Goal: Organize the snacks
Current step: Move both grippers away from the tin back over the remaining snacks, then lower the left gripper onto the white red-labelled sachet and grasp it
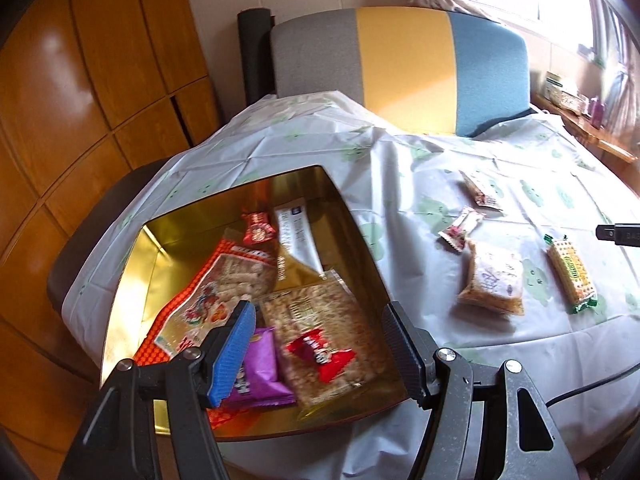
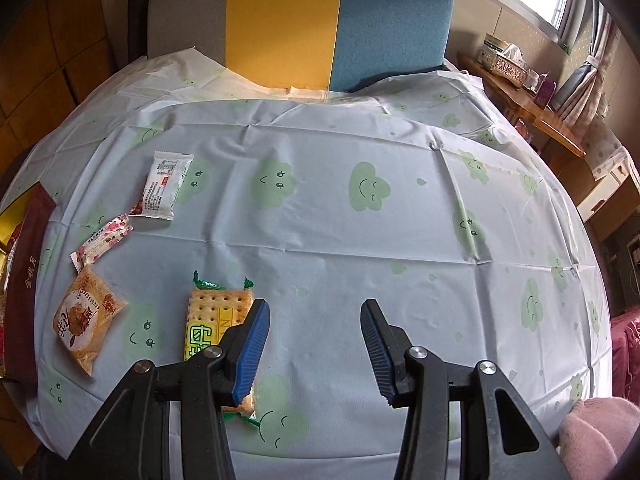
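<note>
A gold tin box stands on the tablecloth and holds several snacks: an orange bag, a clear puffed-rice pack, a purple packet and a red candy. My left gripper hovers open over the box with nothing between its pads. To the right on the cloth lie a white packet, a floral bar, an orange-brown packet and a green-and-yellow cracker pack. My right gripper is open and empty, and its left finger overlaps the cracker pack.
A chair with a grey, yellow and blue back stands at the table's far edge. Wooden cabinets fill the left. A wooden shelf with a tissue box is at the right. A pink sleeve shows at the lower right.
</note>
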Motion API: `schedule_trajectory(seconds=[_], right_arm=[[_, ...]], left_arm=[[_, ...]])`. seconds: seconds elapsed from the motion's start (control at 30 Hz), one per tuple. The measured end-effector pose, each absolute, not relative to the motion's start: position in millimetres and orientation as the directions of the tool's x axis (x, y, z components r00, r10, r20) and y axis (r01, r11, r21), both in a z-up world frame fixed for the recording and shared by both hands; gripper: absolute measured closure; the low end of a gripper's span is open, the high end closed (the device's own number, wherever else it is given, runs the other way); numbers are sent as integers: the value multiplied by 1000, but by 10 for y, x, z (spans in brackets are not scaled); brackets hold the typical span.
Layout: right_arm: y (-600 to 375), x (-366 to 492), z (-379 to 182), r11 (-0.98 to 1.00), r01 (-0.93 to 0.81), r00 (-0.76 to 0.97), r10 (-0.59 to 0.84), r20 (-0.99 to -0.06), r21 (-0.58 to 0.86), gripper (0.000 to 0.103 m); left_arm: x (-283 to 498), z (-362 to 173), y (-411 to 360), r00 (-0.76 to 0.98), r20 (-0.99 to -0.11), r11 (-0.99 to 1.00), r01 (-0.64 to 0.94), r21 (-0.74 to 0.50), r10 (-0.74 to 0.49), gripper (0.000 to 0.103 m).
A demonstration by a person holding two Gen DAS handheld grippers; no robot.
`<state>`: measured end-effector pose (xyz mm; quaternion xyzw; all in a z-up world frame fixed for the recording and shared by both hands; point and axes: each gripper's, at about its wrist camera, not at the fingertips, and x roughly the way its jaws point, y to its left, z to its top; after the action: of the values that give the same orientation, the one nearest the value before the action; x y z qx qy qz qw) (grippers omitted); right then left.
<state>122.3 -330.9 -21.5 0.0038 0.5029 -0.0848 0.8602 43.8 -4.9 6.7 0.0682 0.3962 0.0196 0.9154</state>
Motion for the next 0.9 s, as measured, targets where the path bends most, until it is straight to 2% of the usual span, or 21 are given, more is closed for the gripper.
schedule_trajectory(seconds=[0.9], right_arm=[[-3297, 1242, -215, 986, 147, 472, -144, -870, -84, 55]], left_arm=[[743, 39, -863, 654, -756, 963, 217, 157, -24, 36]])
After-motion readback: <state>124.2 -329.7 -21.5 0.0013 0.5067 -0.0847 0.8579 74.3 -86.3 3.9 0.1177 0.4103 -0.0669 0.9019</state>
